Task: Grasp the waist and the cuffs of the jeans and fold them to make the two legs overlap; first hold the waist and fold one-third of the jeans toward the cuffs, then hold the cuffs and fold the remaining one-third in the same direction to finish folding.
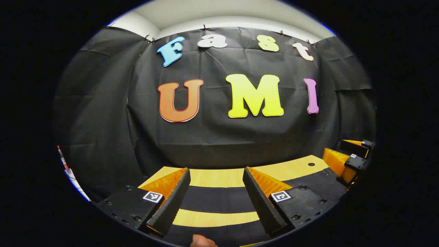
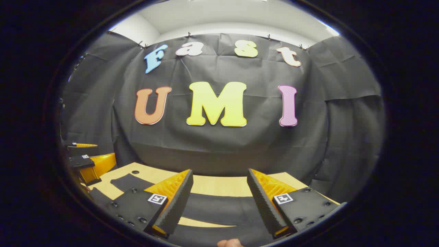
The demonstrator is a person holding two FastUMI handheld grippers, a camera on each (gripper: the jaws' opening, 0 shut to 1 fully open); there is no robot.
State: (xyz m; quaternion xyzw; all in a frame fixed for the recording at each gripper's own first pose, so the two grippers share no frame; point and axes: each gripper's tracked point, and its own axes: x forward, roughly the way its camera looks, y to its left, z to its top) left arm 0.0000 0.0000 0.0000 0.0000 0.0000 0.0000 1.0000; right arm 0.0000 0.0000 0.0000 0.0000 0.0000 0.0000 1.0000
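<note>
Looking along my left gripper, I see its fingers spread wide apart with nothing between them, hovering above the desk. The jeans, dark fabric, lie flat across the pale wooden desk in bands just beyond and below the fingertips, with strips of bare wood showing between them. At the right edge of that view sits the other gripper, close to the fabric. From the right gripper view, my right gripper is likewise released, fingers splayed and empty over the jeans on the desk. A fingertip of the holding hand peeks in at the bottom edge.
</note>
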